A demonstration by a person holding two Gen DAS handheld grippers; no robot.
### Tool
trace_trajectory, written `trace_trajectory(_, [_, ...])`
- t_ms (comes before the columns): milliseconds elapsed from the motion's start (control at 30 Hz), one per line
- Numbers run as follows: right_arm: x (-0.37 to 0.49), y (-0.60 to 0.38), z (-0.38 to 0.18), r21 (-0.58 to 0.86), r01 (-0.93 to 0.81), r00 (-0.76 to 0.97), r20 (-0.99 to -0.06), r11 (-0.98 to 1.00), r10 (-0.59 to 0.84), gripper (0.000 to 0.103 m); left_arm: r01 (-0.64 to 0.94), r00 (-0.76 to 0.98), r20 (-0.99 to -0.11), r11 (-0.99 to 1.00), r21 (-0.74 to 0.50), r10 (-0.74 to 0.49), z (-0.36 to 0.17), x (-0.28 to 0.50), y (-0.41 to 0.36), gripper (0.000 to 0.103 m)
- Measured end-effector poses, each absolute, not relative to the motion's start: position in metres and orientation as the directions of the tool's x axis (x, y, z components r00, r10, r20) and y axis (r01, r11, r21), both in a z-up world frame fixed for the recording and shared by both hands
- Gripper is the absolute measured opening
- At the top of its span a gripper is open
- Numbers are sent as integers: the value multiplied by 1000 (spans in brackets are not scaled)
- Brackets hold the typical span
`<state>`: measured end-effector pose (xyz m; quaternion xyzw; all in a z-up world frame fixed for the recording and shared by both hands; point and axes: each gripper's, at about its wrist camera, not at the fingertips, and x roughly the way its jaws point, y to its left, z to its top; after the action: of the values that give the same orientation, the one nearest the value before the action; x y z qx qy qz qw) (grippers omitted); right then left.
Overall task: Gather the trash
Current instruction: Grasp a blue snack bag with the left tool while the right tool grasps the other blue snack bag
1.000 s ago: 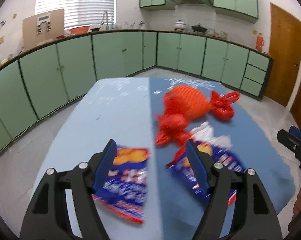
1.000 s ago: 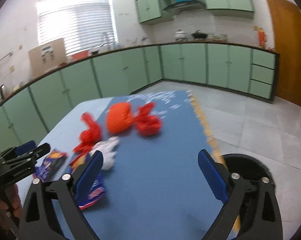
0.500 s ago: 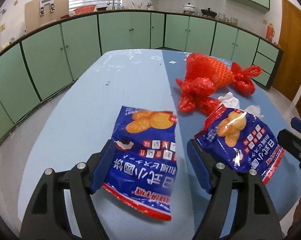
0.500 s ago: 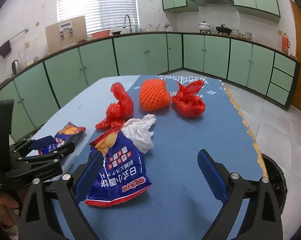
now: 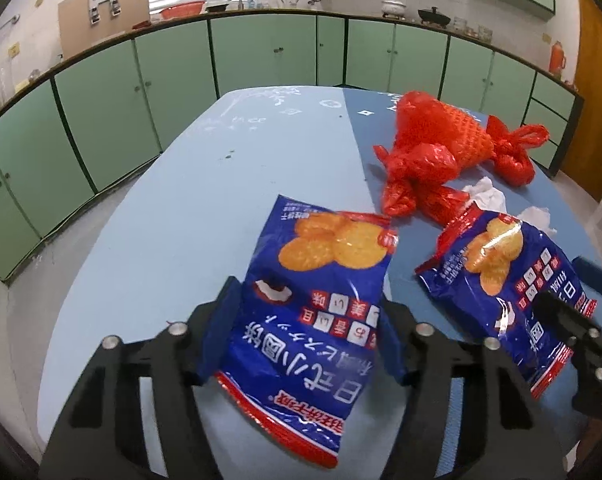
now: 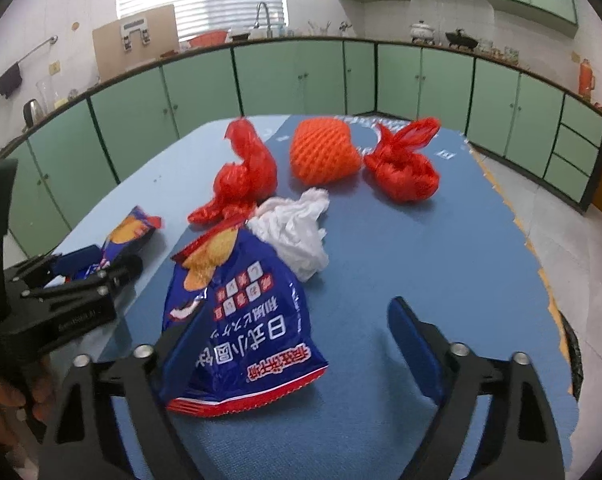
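Blue wrappers: two snack packets lay flat on the table point(image 5: 149, 208), the left packet point(image 5: 309, 320) on the pale half, the right packet point(image 6: 237, 312) on the darker mat.
Left gripper: the left gripper point(image 5: 305, 332) straddled its packet, jaws closing, both blue pads at the packet's edges (whether they pressed yet could not be told).
Right gripper: the right gripper point(image 6: 297, 344) was also closing; its left finger touched or sat just under its packet, while the right finger point(image 6: 417, 348) stood well apart from it over bare mat.
Progress: early, by the look of it. Nothing appeared lifted or binned, and every piece of trash in view lay on the table.
Left to collect: both packets, a crumpled white tissue point(image 6: 297, 232), a twisted red bag point(image 6: 241, 176), an orange foam net point(image 6: 321, 152) and a knotted red bag point(image 6: 401, 168).
Containers: a dark round rim point(image 6: 573, 360) showed at the table's right edge, probably a bin on the floor; its inside was hidden, so its contents could not be told.
Red bags: both were tied or twisted shut, contents unseen.
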<state>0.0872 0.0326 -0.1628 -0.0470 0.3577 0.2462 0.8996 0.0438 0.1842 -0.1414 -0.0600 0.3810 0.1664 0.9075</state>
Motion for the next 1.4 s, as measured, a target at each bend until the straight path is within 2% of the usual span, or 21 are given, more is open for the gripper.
trace_trajectory(33, [89,34,-165,100,-489,605,-677,866,419,70,-349,655,-710,937,16,257,-141,44,185,54])
trace_trajectory(167, [87,40,-168,123,-534,558,-692,836,458,38,-360,660,-705,933,7,260,-138,42,188,45])
trace_trajectory(267, [85,43,-168,124,-551,548,-692,825,470,20,-364,664,-702,931,-2,258,-137,40,188,39])
trace_trajectory(300, [84,43,-167,134,-556,541,-691,821,479,18,-365,664,-701,931,-3,258,-137,39,188,37])
trace_trajectory(533, [75,42,-158,118,-584,551,-668,803,500,13,-361,678,-693,932,-23,246,-129,36,188,20])
trace_trajectory(733, [65,40,-133,118,-609,574,-617,784,538,8,-347,695,-684,937,-48,222,-119,33,184,13])
trace_trajectory(1067, [54,32,-97,111,-615,624,-537,781,568,8,-318,735,-647,946,-65,203,-98,24,175,8])
trace_trajectory(1400, [51,8,-74,95,-561,693,-490,822,529,8,-234,790,-596,969,-75,144,-72,23,146,7])
